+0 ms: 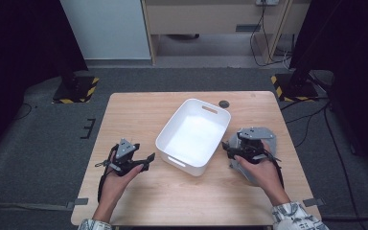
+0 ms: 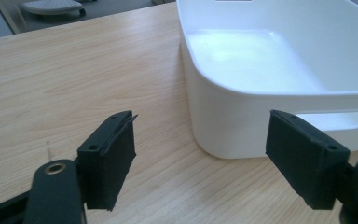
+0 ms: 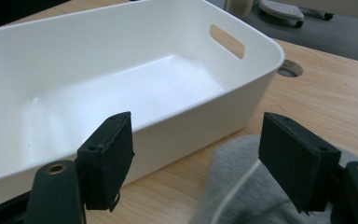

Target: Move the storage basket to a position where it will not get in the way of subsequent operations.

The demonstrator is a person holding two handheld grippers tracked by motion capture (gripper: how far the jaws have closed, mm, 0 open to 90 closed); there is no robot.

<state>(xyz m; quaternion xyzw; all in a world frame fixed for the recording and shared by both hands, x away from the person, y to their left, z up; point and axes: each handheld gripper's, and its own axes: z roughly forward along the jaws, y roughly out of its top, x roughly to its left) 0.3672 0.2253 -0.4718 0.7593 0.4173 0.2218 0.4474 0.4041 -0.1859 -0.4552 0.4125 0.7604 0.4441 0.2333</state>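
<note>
Nearest the person, two hands come in over the front edge of the wooden table [image 1: 139, 191], each holding a gripper. The left gripper [image 1: 149, 157] sits to the left of a white plastic bin [image 1: 191, 136], its jaws pointing toward the bin's near corner and standing apart with nothing between them. In the left gripper view the jaws frame bare wood and the bin's rounded corner [image 2: 223, 121], well short of touching it.

The right gripper [image 1: 226, 146] is on the other side of the bin, over a grey cloth [image 1: 268, 141] that lies on the table just beside the bin's right wall. Its jaws are also apart; in the right gripper view the cloth [image 3: 242, 186] lies below and between them, and the pads do not press on it. The cloth is soft, heathered grey, with a pale stripe across it.

The bin stands mid-table, turned at an angle, empty, glossy white, with rounded corners and a slot handle [image 3: 227, 41] in each end. Beyond it, a round cable hole [image 1: 224, 104] marks the table's far edge.
</note>
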